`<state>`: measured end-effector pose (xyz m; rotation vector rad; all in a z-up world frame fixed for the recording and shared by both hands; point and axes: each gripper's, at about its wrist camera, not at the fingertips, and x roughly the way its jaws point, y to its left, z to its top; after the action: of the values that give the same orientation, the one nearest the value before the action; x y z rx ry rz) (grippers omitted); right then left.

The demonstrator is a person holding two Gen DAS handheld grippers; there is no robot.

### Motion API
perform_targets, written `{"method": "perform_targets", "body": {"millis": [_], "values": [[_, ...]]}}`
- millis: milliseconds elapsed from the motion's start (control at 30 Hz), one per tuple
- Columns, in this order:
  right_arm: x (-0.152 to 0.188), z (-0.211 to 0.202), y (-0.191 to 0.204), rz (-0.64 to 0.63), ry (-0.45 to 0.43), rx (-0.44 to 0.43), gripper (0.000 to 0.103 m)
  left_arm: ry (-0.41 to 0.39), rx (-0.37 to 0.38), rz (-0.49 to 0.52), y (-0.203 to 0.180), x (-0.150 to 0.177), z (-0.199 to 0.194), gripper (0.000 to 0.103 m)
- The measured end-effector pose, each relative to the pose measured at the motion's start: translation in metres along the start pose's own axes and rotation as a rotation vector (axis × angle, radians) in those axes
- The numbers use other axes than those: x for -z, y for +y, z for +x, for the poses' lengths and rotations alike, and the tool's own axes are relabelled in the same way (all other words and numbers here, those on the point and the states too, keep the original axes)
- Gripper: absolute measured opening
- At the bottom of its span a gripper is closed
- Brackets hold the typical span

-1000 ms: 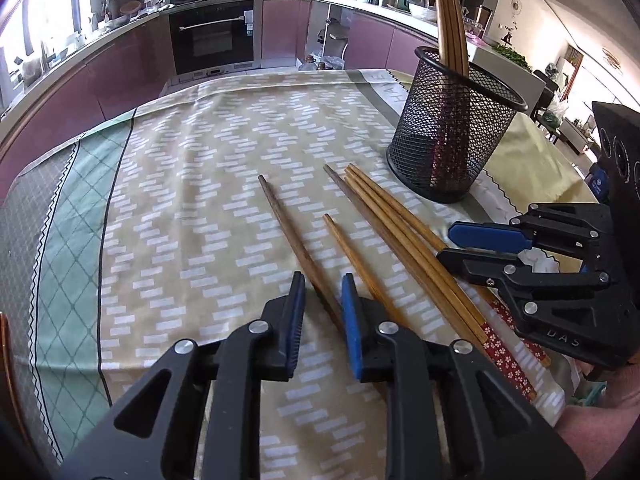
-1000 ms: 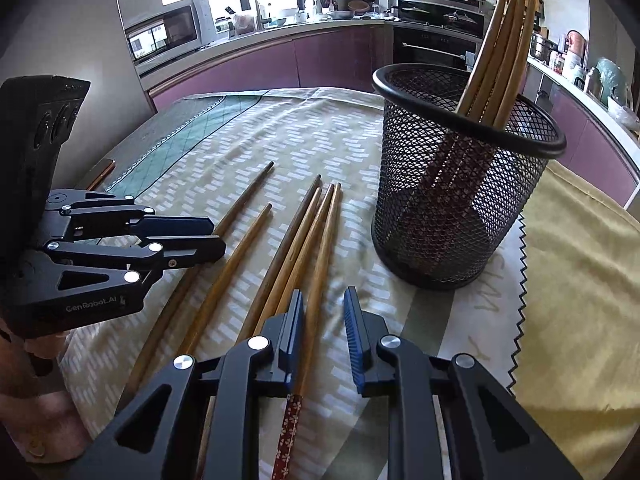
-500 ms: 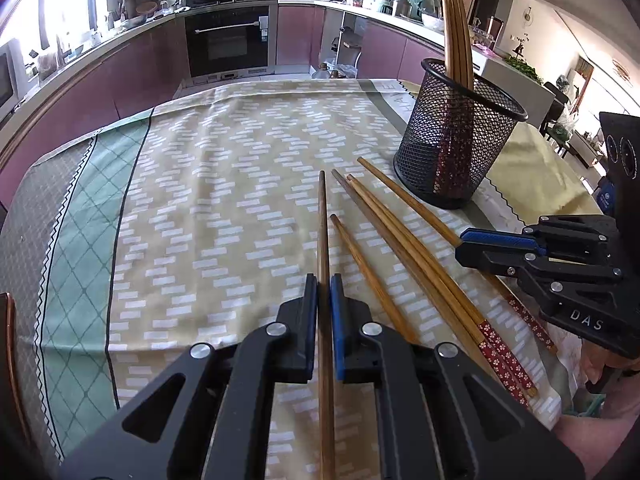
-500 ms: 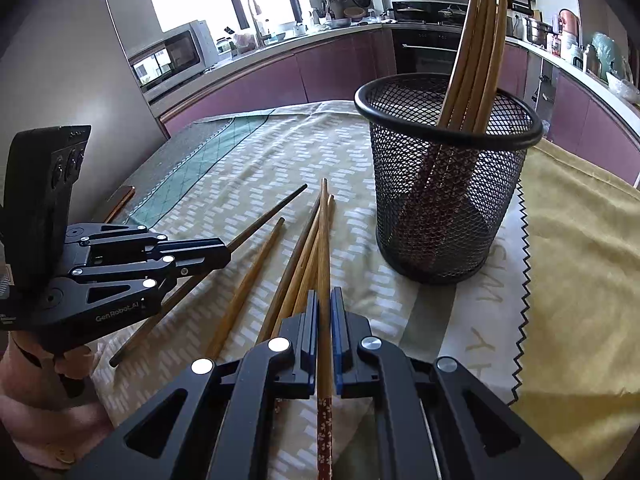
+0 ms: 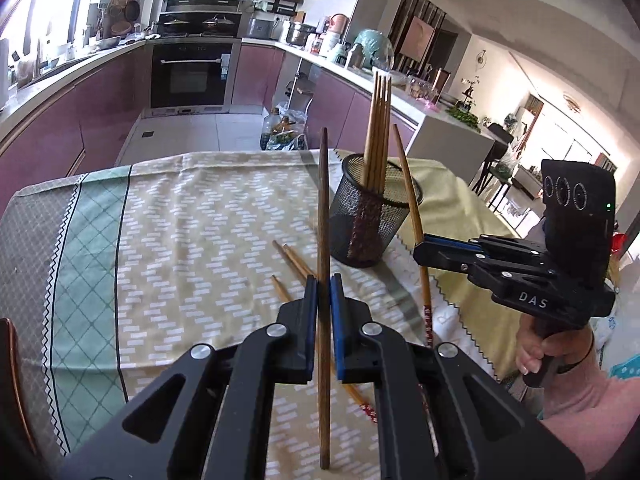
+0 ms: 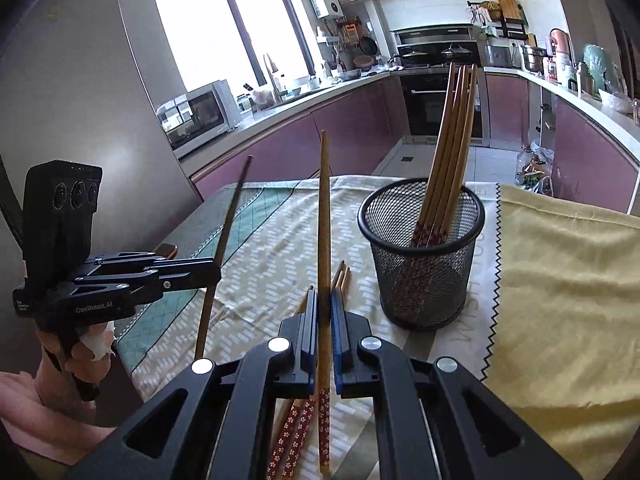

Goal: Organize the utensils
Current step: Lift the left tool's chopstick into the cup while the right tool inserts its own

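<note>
My left gripper (image 5: 324,280) is shut on a dark brown chopstick (image 5: 323,208), lifted off the cloth with its tip up; the same gripper (image 6: 216,274) and dark chopstick (image 6: 228,232) show at the left of the right wrist view. My right gripper (image 6: 324,298) is shut on a lighter chopstick with a red flowered end (image 6: 324,232), also raised; this gripper (image 5: 420,250) appears at the right of the left wrist view, with its chopstick (image 5: 408,188). A black mesh holder (image 6: 422,256) (image 5: 374,220) stands ahead with several chopsticks upright in it. Loose chopsticks (image 5: 294,260) (image 6: 340,276) lie on the cloth.
The table wears a patterned beige and green cloth (image 5: 180,232) with a yellow cloth (image 6: 560,280) to the right of the holder. A person's hand (image 5: 552,352) grips the right tool. Kitchen counters and an oven (image 5: 192,76) lie beyond the table's far edge.
Both grippers closed on a chopstick each, then rose and tilted up, lifting the two chopsticks off the cloth. The holder and the other chopsticks stayed put.
</note>
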<state>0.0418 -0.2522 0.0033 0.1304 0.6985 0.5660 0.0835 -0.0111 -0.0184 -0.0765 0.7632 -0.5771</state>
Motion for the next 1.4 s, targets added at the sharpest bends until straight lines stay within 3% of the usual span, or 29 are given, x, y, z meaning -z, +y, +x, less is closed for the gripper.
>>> {"method": "perform_targets", "body": {"millis": [367,600,967,1267,1400], "values": [[-0.024,-0.031,-0.011,0.012,-0.127,-0.003,0.005,-0.133,0.080,0.003,-0.013,-0.037,-0.042,0.007],[-0.053,-0.047,-0.014,-0.023,-0.196,0.008,0.006,-0.196,0.098,-0.013,-0.021,-0.077,-0.038,0.007],[-0.089,-0.070,-0.020,-0.053,-0.300,0.056,0.005,-0.278,0.079,0.052,-0.054,-0.135,-0.027,0.007],[-0.089,-0.042,-0.037,-0.037,-0.249,0.109,0.005,-0.252,0.033,0.079,-0.066,-0.145,0.002,0.007],[-0.085,-0.023,-0.041,-0.032,-0.184,0.118,0.005,-0.190,0.021,0.088,-0.066,-0.141,0.020,0.007]]}}
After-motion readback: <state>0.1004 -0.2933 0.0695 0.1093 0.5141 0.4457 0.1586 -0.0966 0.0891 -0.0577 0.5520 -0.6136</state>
